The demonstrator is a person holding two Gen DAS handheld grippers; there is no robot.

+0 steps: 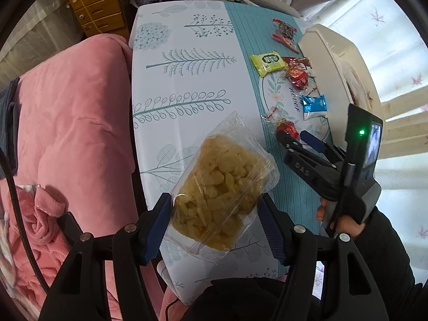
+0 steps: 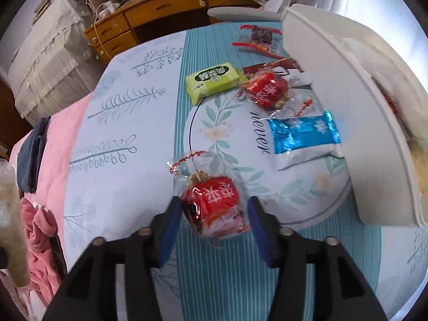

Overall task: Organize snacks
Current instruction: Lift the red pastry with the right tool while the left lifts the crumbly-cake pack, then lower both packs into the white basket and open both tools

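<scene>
A clear bag of yellow puffed snack (image 1: 222, 184) hangs above the table with my left gripper (image 1: 215, 227) shut on its lower part. My right gripper (image 2: 214, 227) points down at the table, open, its blue pads (image 2: 171, 230) on either side of a red-wrapped snack (image 2: 211, 203) lying on the cloth. In the left wrist view the right gripper (image 1: 294, 137) stands over that red snack (image 1: 287, 127). Farther back lie a green packet (image 2: 214, 80), a second red snack (image 2: 267, 91), a blue foil packet (image 2: 302, 136) and a dark snack with red ends (image 2: 258, 37).
A white container (image 2: 347, 107) stands at the table's right side, some snacks showing inside it. A pink blanket (image 1: 67, 123) lies to the left of the table, with wooden drawers (image 1: 93, 2) behind. A person's sleeved hand (image 1: 347, 224) holds the right gripper.
</scene>
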